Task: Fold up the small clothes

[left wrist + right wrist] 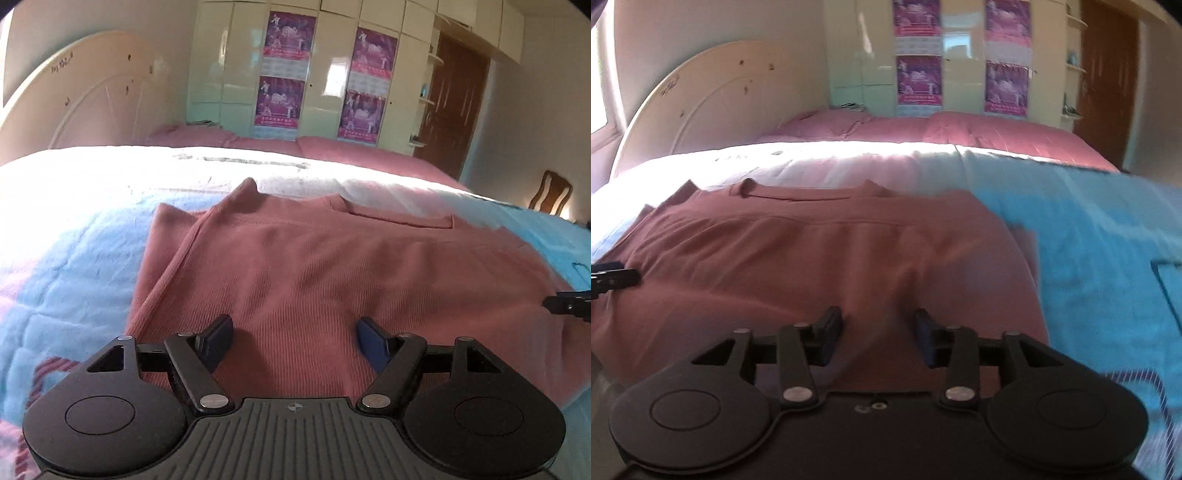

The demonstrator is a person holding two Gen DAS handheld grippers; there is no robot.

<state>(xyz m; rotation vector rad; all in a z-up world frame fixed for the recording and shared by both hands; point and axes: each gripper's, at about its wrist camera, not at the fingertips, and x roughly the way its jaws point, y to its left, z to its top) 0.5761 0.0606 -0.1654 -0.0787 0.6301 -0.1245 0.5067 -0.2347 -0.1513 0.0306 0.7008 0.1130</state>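
A dusty-pink ribbed garment [314, 266] lies spread on the bed, partly folded, with a flap lying over its left side. My left gripper [295, 341] is open and empty, low over the garment's near edge. The garment also shows in the right wrist view [812, 258]. My right gripper [878, 338] is open and empty over the garment's near right part. The right gripper's tip shows at the right edge of the left wrist view [569, 304]. The left gripper's tip shows at the left edge of the right wrist view [613, 278].
The bed has a light blue and white quilt [74, 251], bright with sunlight at the far side. A pink blanket [960, 133] lies beyond. A cream headboard [85, 96], wardrobe with posters [288, 70], brown door [454, 103] and wooden chair [550, 192] stand behind.
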